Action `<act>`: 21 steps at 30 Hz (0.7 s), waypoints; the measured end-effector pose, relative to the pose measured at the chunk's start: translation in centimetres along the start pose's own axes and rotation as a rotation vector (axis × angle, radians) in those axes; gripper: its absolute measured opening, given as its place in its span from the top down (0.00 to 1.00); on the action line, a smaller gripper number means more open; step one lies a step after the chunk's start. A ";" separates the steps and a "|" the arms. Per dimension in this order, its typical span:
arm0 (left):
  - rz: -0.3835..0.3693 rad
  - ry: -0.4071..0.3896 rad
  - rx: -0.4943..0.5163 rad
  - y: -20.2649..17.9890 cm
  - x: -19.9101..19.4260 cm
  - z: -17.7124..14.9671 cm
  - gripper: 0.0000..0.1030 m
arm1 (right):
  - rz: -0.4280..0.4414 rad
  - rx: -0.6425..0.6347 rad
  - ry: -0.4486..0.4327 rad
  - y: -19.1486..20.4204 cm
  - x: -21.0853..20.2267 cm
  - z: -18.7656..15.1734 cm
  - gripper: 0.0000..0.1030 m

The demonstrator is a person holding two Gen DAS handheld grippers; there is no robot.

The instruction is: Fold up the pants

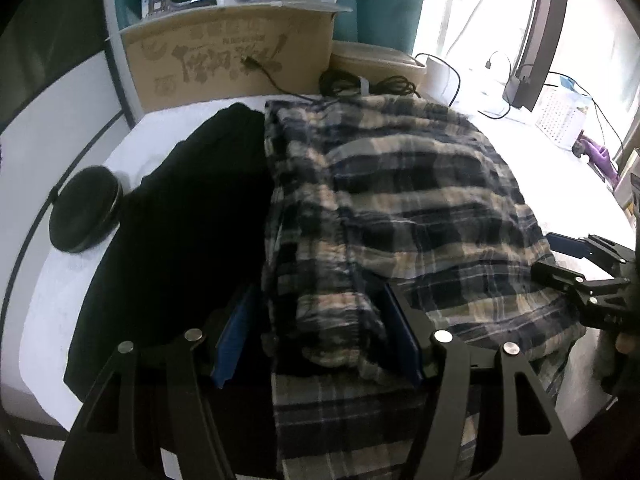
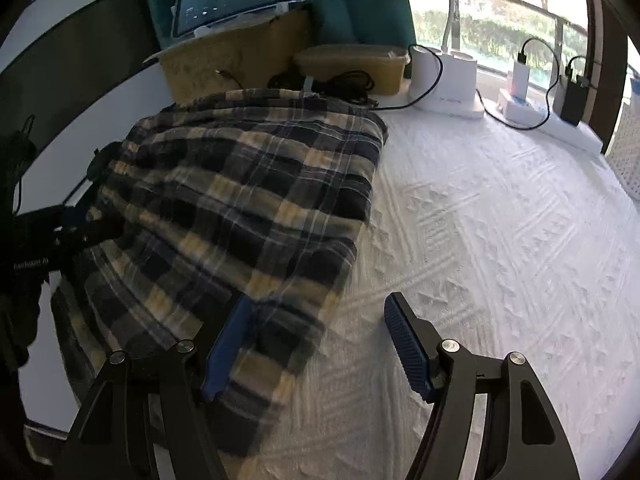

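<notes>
Left wrist view shows the plaid pants (image 1: pixel 400 200) lying on the white textured bedspread (image 2: pixel 500 240), partly over a black garment (image 1: pixel 180 220), with a bunched fold rising between the wide-spread jaws of the left gripper (image 1: pixel 320 344); whether the pads pinch it I cannot tell. The right gripper (image 2: pixel 316 344) also stands wide at the pants' near right edge, its left pad against the cloth, the other over bare bedspread. This looks like mid-fold: next, both need a firm pinch on the near edge to carry it over.

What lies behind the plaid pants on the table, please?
Behind the plaid pants sit a cardboard box and coiled black cables; their bases are partly hidden.
</notes>
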State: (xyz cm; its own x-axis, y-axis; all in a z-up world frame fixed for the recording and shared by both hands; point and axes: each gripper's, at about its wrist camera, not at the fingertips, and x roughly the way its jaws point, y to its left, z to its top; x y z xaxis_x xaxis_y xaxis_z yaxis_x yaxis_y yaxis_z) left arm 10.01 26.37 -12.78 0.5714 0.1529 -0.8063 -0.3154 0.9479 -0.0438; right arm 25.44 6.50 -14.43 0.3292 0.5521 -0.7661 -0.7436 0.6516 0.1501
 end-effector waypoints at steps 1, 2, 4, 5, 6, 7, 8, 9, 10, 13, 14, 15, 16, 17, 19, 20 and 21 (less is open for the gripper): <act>0.003 0.001 0.000 0.0 -0.1 -0.2 0.37 | -0.005 -0.004 0.000 0.0 -0.1 -0.1 0.31; 0.007 0.002 0.001 0.0 -0.1 -0.3 0.37 | -0.014 -0.010 0.001 0.1 -0.2 -0.3 0.31; 0.018 0.001 0.004 -0.1 -0.2 -0.6 0.36 | -0.027 -0.016 0.001 0.1 -0.4 -0.7 0.31; 0.022 -0.002 0.005 -0.1 -0.3 -0.7 0.36 | -0.032 -0.017 0.000 0.1 -0.4 -0.7 0.31; 0.023 -0.004 0.003 -0.1 -0.3 -0.8 0.36 | -0.037 -0.017 0.001 0.0 -0.5 -0.9 0.31; 0.024 -0.003 -0.003 0.0 -0.3 -0.8 0.36 | -0.039 -0.014 0.000 -0.1 -0.6 -0.9 0.31; 0.025 -0.004 -0.009 0.0 -0.4 -0.9 0.36 | -0.042 -0.010 0.000 -0.3 -0.7 -1.0 0.31; 0.028 -0.006 -0.013 0.0 -0.5 -1.1 0.36 | -0.047 -0.004 0.002 -0.5 -0.8 -1.2 0.31; 0.030 -0.007 -0.015 0.1 -0.5 -1.2 0.36 | -0.050 0.000 0.002 -0.7 -0.9 -1.3 0.31; 0.042 -0.015 -0.020 0.0 -1.0 -1.4 0.36 | -0.062 0.011 -0.001 -1.3 -1.4 -1.7 0.31; 0.052 -0.026 -0.019 -0.1 -1.3 -1.4 0.36 | -0.064 0.017 0.000 -1.5 -1.5 -1.8 0.31; 0.067 -0.049 -0.011 -0.3 -1.9 -1.5 0.36 | -0.065 0.026 -0.002 -1.7 -1.7 -2.0 0.31; 0.072 -0.061 -0.001 -0.6 -2.2 -1.5 0.36 | -0.066 0.034 -0.003 -1.9 -1.8 -2.1 0.31; 0.076 -0.075 0.011 -0.9 -2.7 -1.6 0.36 | -0.066 0.045 -0.004 -2.2 -2.0 -2.3 0.31; 0.074 -0.092 0.019 -1.4 -3.2 -1.7 0.36 | -0.066 0.057 -0.007 -2.4 -2.4 -2.5 0.31; 0.072 -0.099 0.021 -1.6 -3.5 -1.8 0.36 | -0.064 0.063 -0.009 -2.5 -2.6 -2.7 0.31; 0.073 -0.109 0.022 -1.9 -3.8 -1.9 0.36 | -0.063 0.068 -0.009 -2.6 -2.9 -2.8 0.31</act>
State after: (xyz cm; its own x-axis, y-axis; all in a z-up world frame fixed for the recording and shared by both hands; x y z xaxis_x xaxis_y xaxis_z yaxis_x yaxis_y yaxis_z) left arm 6.98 23.46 -10.80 0.6269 0.2497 -0.7380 -0.3432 0.9389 0.0261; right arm 24.79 1.75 -14.37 0.3796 0.5137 -0.7694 -0.6801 0.7187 0.1444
